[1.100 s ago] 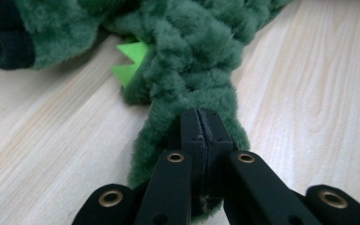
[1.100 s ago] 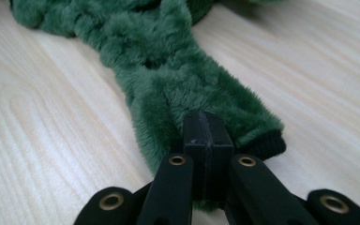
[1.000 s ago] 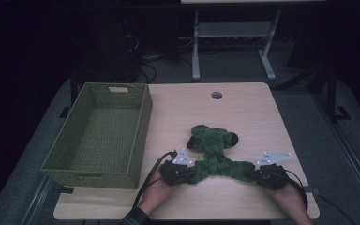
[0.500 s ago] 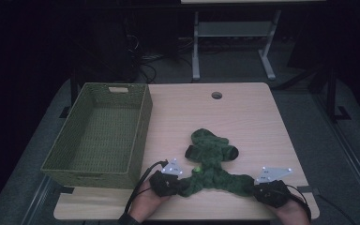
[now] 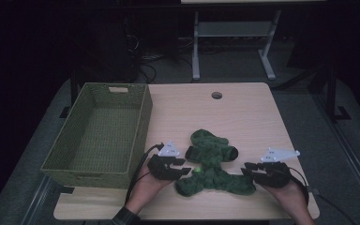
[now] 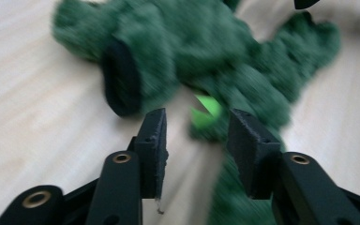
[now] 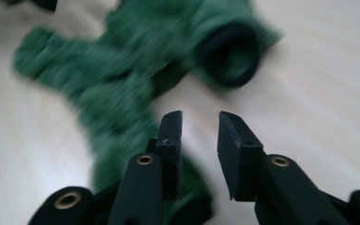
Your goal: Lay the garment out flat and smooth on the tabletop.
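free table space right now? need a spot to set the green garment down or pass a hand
Bare tabletop spans the far half, from the basket past the round hole to the right edge. Basket interior is bare too. Crowded near edge: the green garment lies between the left hand-held gripper and right hand-held gripper, both with jaws apart.

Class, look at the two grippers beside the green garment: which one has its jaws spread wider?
The left gripper: its jaws stand clearly farther apart than the right gripper leaves its own. Neither clamps the green garment.
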A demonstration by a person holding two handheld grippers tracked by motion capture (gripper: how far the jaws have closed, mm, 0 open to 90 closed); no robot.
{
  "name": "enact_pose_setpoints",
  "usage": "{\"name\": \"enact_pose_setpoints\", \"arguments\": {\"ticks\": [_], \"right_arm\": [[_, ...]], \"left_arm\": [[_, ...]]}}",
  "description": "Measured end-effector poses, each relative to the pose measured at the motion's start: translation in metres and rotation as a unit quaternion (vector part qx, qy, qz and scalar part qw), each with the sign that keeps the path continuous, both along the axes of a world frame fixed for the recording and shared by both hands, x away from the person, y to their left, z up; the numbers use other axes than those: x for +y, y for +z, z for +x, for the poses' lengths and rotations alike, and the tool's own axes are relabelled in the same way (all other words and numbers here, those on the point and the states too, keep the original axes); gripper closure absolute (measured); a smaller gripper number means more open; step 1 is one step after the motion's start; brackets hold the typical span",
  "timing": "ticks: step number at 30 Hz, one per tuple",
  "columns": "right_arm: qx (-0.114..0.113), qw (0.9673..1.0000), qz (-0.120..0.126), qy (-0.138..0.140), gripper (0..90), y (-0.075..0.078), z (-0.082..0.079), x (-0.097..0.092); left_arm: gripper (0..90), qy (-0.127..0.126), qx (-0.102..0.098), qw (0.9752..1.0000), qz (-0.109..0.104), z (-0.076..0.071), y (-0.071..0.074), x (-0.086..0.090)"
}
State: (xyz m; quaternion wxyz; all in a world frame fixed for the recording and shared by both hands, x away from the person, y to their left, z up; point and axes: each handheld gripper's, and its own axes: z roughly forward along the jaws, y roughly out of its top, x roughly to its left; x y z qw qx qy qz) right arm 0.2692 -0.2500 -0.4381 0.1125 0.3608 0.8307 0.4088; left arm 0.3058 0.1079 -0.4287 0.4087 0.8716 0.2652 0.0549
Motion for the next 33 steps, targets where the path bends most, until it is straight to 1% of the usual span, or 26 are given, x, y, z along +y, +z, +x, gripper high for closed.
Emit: {"name": "enact_pose_setpoints", "arguments": {"ticks": [4,5,7,9,11,12,13,14,15,16,18,19,21,22,23,25,26,27,28,29,30,32,33], "right_arm": [[-0.01,0.9998,0.005,-0.014,67.8,0.01,0.024,-0.002],[-0.012,0.9998,0.004,-0.015,67.5,0.012,0.029,-0.002],[-0.01,0.9998,0.004,-0.018,66.6,0.014,0.04,0.0],[-0.015,0.9997,0.0,-0.018,66.0,0.014,0.051,0.002],[-0.009,0.9998,-0.002,-0.019,65.2,0.014,0.062,0.005],[-0.009,0.9998,-0.004,-0.018,65.2,0.014,0.068,0.007],[-0.011,0.9997,0.0,-0.021,65.1,0.014,0.073,0.008],[-0.002,0.9998,0.002,-0.02,64.8,0.013,0.08,0.01],[0.001,0.9998,-0.002,-0.022,64.9,0.013,0.086,0.012],[-0.003,0.9997,0.0,-0.024,64.8,0.012,0.091,0.014],[0.006,0.9998,-0.001,-0.021,64.8,0.011,0.104,0.019],[0.002,0.9998,-0.002,-0.019,64.8,0.01,0.109,0.021],[0.009,0.9998,-0.003,-0.017,64.8,0.009,0.12,0.027],[0.006,0.9999,-0.001,-0.015,64.8,0.007,0.125,0.028],[0.02,0.9997,0.002,-0.013,64.8,0.005,0.13,0.032],[0.028,0.9996,-0.005,-0.009,64.7,0.001,0.137,0.038],[0.027,0.9996,-0.004,-0.007,64.7,-0.001,0.14,0.041],[0.029,0.9996,-0.005,-0.001,64.5,-0.005,0.142,0.043],[0.039,0.9992,-0.007,0.0,64.2,-0.008,0.142,0.045],[0.044,0.9989,-0.014,0.005,63.8,-0.012,0.143,0.047],[0.05,0.9986,-0.019,0.007,63.7,-0.016,0.144,0.049],[0.059,0.9978,-0.027,0.01,63.8,-0.021,0.145,0.052],[0.062,0.9975,-0.031,0.012,63.9,-0.023,0.145,0.053]], "left_arm": [[55.6,0.015,-0.013,0.9998,0.006,0.022,0.005,-0.004],[55.5,0.021,-0.013,0.9997,0.001,0.027,0.005,-0.006],[55.5,0.025,-0.015,0.9996,0.003,0.037,0.007,-0.008],[55.2,0.03,-0.016,0.9994,-0.005,0.045,0.009,-0.011],[55.2,0.033,-0.017,0.9993,0.001,0.055,0.01,-0.014],[55.2,0.037,-0.019,0.9991,0.001,0.06,0.01,-0.015],[55.2,0.043,-0.018,0.9989,-0.001,0.066,0.01,-0.015],[55.2,0.045,-0.016,0.9989,-0.002,0.071,0.01,-0.015],[55.3,0.05,-0.013,0.9986,-0.006,0.077,0.009,-0.016],[55.3,0.052,-0.013,0.9985,-0.004,0.083,0.008,-0.016],[55.3,0.058,-0.008,0.9983,-0.001,0.094,0.006,-0.018],[55.3,0.061,-0.006,0.9981,-0.001,0.099,0.005,-0.018],[55.3,0.064,0.003,0.9979,-0.004,0.107,0.0,-0.02],[55.3,0.066,0.006,0.9978,-0.005,0.111,-0.002,-0.022],[55.3,0.065,0.011,0.9978,-0.004,0.114,-0.005,-0.023],[55.3,0.062,0.018,0.9979,0.001,0.118,-0.012,-0.026],[55.2,0.061,0.021,0.9979,0.003,0.119,-0.015,-0.028],[55.2,0.059,0.026,0.9979,0.001,0.12,-0.017,-0.029],[55.3,0.06,0.03,0.9977,0.0,0.12,-0.02,-0.031],[55.3,0.055,0.029,0.998,0.01,0.12,-0.022,-0.031],[55.5,0.054,0.031,0.9979,0.016,0.12,-0.024,-0.033],[56.3,0.046,0.034,0.9978,0.033,0.121,-0.028,-0.033],[56.7,0.048,0.036,0.9976,0.035,0.12,-0.031,-0.034]]}}
